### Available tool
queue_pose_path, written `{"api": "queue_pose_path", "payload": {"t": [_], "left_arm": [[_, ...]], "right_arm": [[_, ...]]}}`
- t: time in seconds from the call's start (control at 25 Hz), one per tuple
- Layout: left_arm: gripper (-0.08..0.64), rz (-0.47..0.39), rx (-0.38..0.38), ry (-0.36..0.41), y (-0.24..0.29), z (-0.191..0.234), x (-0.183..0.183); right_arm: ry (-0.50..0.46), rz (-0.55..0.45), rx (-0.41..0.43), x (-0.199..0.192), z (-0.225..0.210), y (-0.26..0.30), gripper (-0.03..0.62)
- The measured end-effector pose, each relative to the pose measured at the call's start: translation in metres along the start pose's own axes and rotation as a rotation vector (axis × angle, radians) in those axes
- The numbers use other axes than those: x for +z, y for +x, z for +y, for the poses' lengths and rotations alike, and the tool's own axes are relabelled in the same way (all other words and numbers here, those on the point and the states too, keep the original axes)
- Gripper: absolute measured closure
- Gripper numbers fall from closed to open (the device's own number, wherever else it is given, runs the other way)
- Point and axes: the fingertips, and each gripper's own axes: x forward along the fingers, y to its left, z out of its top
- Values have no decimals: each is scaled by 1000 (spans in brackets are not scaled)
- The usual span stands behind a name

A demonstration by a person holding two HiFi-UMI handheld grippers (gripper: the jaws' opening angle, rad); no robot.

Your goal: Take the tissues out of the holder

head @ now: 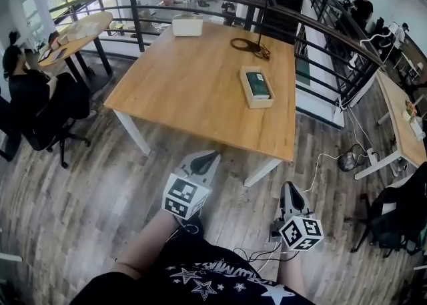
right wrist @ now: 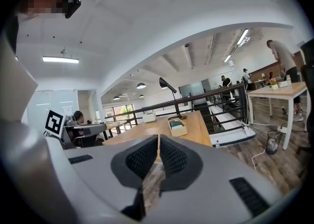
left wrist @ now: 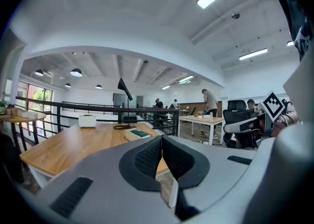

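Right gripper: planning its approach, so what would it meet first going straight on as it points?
Probably the near edge of the wooden table, which the right gripper faces; the tissue holder lies farther on. Depth is unclear.

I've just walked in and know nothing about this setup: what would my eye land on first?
The big wooden table fills the middle, nearly bare. A cream holder with a dark green pack in it sits near the table's right edge, and a white box at its far end. In front, short of the table, the left gripper and right gripper show black-and-white marker cubes, jaws shut on nothing.
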Motion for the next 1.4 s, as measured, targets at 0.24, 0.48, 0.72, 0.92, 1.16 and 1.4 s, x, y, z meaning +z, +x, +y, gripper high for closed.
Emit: {"api": "queue_pose_path", "payload": {"t": [0.24, 0.48, 0.72, 0.92, 1.16, 1.4], "left_arm": [[546, -7, 2, 0, 42, 69, 4], [546, 8, -16, -14, 69, 127, 12], [546, 13, -34, -29, 87, 174, 11], [546, 21, -68, -33, 102, 205, 10], [546, 31, -96, -43, 113, 233, 4], [546, 45, -111, -63, 129, 243, 1]], "right_arm": [[-26, 0, 32, 20, 13, 94, 569], [-111, 6, 46, 45, 38, 180, 569], [-144, 47, 64, 40, 65, 237, 569], [-146, 28, 27, 49, 70, 271, 569], [-123, 52, -7, 37, 78, 289, 569], [-139, 52, -45, 45, 66, 301, 569]]}}
